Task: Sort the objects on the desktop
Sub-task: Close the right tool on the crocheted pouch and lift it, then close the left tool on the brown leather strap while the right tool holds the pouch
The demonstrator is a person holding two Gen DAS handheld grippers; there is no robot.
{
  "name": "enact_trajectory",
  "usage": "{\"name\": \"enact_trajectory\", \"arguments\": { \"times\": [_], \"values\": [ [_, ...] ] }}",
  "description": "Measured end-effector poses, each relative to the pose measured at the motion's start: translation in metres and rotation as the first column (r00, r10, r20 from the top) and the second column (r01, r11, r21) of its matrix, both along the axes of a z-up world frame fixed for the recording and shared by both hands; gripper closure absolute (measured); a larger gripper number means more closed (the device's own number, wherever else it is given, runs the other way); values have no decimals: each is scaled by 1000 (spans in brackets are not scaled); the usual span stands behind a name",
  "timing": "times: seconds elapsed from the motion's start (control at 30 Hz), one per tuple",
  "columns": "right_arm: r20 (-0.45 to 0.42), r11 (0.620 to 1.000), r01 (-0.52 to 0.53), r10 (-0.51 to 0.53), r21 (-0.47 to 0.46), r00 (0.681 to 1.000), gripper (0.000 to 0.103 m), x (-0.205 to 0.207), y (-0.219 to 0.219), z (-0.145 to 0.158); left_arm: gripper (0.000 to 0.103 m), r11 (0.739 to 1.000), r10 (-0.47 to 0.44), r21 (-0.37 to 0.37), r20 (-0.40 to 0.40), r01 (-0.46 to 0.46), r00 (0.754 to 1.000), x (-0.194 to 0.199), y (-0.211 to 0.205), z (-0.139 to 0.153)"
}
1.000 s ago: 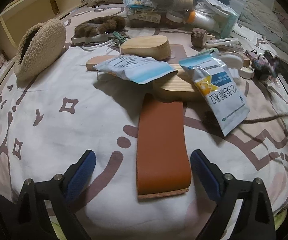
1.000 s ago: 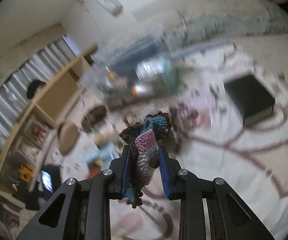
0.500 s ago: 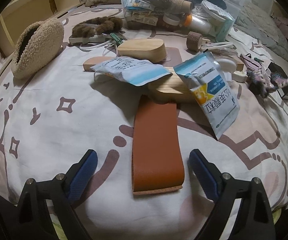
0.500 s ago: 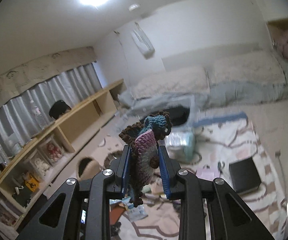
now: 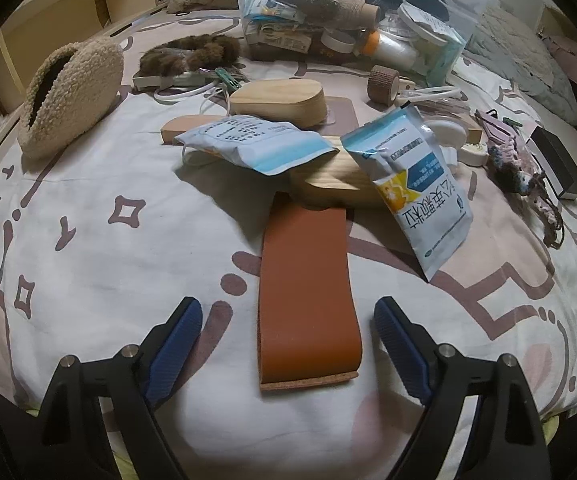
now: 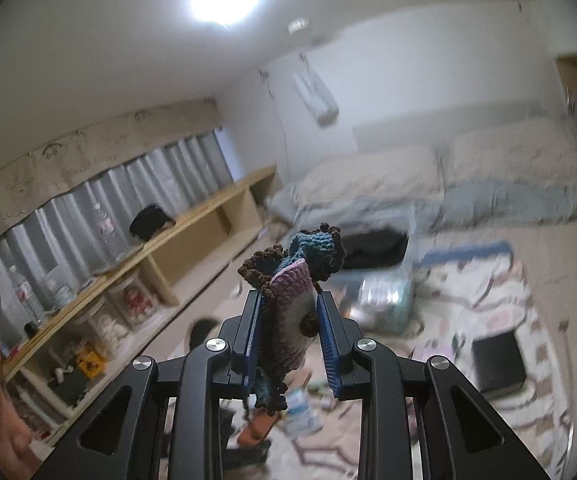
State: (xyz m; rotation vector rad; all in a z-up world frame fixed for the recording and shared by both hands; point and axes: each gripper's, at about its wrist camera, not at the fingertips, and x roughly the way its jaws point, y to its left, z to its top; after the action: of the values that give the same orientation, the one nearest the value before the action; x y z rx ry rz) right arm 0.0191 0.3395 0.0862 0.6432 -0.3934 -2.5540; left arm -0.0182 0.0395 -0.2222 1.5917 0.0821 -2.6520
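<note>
A white bed cover with mauve shapes [image 5: 88,184] fills the frame. The flat tan leather strap [image 5: 306,292] lies lower centre between the open, narrowing left claw [image 5: 284,330]. The right claw [image 6: 288,320] grips a crocheted multicoloured toy [image 6: 294,280] mid-frame.

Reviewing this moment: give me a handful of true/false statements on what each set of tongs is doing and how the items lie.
1. The right tongs are clamped on a crocheted piece. True.
2. The left tongs grip the brown leather strap. False: they straddle it, pads clear; the jaws have just been closing.
3. The strap's far end lies under a wooden block. True.
4. The fleecy pouch sits inside the clear bag. False: it lies apart on the bedspread.
</note>
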Motion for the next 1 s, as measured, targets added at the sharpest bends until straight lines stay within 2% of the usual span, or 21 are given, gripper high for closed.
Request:
{"name": "enact_trajectory", "arguments": {
  "times": [0.23,0.33,0.57,0.83,0.9,1.0],
  "values": [
    [208,998,-50,55,-28,976,75,-8,-8,-66,18,1000,-2,0,-1,2,1000,0,0,0],
    [327,997,-72,82,-41,942,75,-16,-14,-109,22,1000,-2,0,-1,2,1000,0,0,0],
    [510,993,-114,104,-10,854,75,-28,-42,-194,22,999,-15,-30,-6,15,1000,-3,0,-1],
    [580,987,-103,14,121,814,75,-36,-57,-256,23,1000,4,-28,-4,-4,1000,-15,-2,-2],
    [579,984,-95,-10,151,815,75,-34,-56,-264,26,999,4,-38,-6,-4,1000,-17,-2,-3],
    [569,977,-86,-41,195,821,75,-34,-55,-269,39,999,-4,-44,-18,3,1000,-17,0,-3]
  ]
}}
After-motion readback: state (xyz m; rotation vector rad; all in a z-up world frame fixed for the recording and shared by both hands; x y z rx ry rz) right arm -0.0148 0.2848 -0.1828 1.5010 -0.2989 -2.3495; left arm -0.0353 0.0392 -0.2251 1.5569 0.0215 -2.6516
